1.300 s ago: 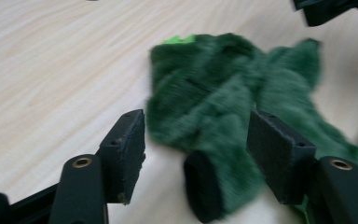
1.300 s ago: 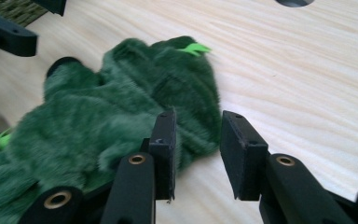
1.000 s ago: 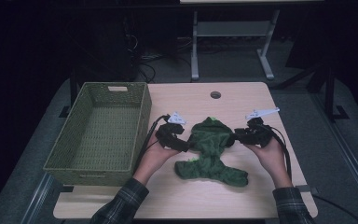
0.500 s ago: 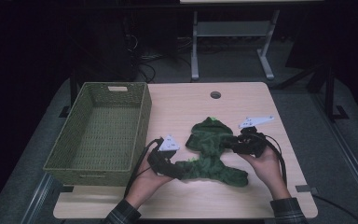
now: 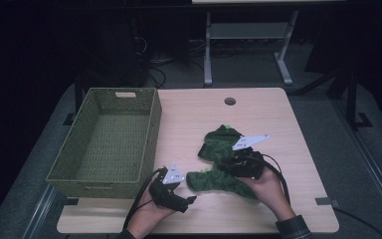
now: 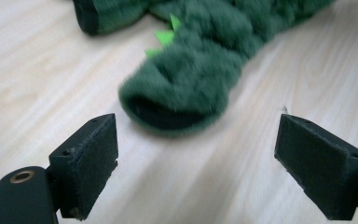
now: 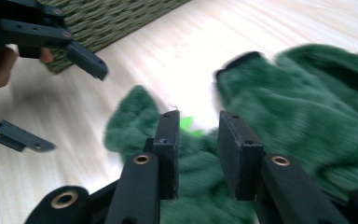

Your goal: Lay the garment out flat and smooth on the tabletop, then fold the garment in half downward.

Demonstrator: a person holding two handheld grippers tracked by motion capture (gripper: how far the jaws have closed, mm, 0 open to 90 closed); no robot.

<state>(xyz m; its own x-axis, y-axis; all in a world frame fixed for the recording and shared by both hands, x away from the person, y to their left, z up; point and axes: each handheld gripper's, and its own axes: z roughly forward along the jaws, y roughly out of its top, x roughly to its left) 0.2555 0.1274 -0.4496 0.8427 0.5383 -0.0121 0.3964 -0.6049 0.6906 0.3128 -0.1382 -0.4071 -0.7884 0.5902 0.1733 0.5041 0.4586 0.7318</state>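
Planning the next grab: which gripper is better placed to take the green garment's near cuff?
Left. The left gripper has its jaws spread open facing the cuff, while the right gripper sits over the green garment farther along.

The high view looks down and forward from above the person's side, taking in the whole wooden table (image 5: 199, 114). The left gripper view sits low, close to a green fleece garment (image 6: 191, 74). The right gripper view looks over the same garment toward the woven basket (image 7: 107, 18)
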